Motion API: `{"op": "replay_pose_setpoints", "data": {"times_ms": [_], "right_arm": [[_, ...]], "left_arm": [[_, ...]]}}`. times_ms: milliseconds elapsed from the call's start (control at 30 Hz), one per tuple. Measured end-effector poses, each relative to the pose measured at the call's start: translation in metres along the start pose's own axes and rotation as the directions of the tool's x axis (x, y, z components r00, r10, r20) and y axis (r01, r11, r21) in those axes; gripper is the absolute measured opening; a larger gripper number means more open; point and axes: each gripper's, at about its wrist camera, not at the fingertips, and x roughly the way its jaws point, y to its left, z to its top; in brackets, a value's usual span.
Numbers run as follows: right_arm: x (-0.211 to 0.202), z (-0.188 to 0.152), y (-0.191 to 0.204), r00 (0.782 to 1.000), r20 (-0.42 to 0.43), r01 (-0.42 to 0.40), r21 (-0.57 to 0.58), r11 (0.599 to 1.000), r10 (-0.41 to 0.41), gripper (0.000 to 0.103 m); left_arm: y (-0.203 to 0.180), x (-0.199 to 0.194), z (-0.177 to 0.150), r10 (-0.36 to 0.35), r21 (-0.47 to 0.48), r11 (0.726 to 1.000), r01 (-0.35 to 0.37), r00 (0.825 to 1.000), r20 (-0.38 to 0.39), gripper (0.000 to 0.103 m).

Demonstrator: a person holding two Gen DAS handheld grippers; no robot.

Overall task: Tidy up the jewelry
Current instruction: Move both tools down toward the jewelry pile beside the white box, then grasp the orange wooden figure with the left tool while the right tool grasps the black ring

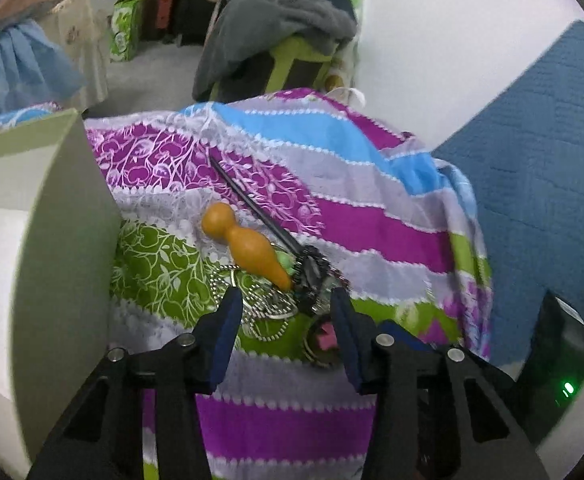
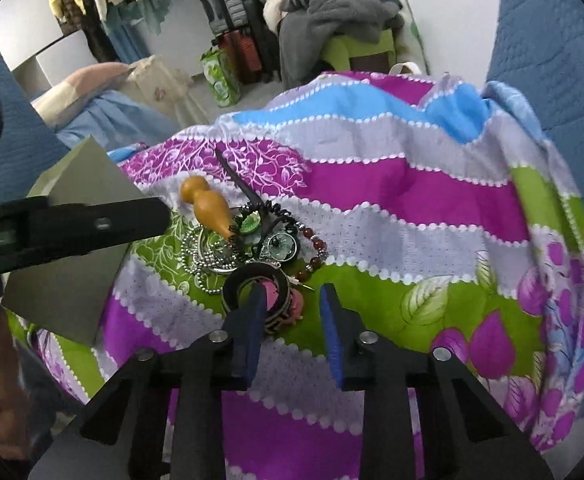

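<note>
Both grippers are hovering with jaws apart over one tangled pile of jewelry (image 2: 248, 244) on the striped cloth (image 2: 392, 184).

Your right gripper (image 2: 290, 300) is straddling the bangle (image 2: 258, 292); closing now risks dragging the bead chain (image 2: 200, 256) at 10 o'clock. Your left gripper (image 1: 284, 308) is nearing the gourd (image 1: 248, 244) at 12 o'clock, with the hair stick (image 1: 252, 204) crossing behind it. The box (image 1: 52, 220) is standing at 9 o'clock, crowding your left side.

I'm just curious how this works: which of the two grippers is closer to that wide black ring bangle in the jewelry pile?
The right. The right gripper stands open at the bangle, one finger over its rim. The left gripper is open over the silver chains, with the bangle beside its right finger.
</note>
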Motion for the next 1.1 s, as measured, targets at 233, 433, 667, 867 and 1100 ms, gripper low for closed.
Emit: {"op": "replay_pose_setpoints", "data": {"times_ms": [233, 433, 667, 867, 1100], "right_arm": [[0.012, 0.001, 0.003, 0.999, -0.029, -0.03, -0.012, 0.999, 0.029, 0.021], [0.017, 0.001, 0.003, 0.998, -0.043, -0.046, -0.016, 0.999, 0.045, 0.011], [0.016, 0.003, 0.002, 0.998, -0.029, -0.056, -0.015, 0.998, 0.056, 0.007], [0.016, 0.003, 0.001, 0.998, -0.028, -0.051, -0.006, 0.999, 0.05, 0.007], [0.011, 0.006, 0.004, 0.999, -0.011, -0.043, -0.01, 0.999, 0.043, 0.007]], "left_arm": [[0.011, 0.032, 0.01, 0.036, -0.045, 0.998, -0.037, 0.999, -0.01, 0.044], [0.021, 0.049, 0.014, 0.057, -0.095, 0.994, -0.057, 0.998, -0.009, 0.044], [0.025, 0.056, 0.017, 0.066, -0.11, 0.992, -0.064, 0.998, 0.015, 0.044], [0.023, 0.063, 0.02, 0.059, -0.1, 0.993, -0.058, 0.998, 0.011, 0.032], [0.019, 0.051, 0.02, 0.05, -0.058, 0.997, -0.049, 0.999, 0.018, 0.031]]}}
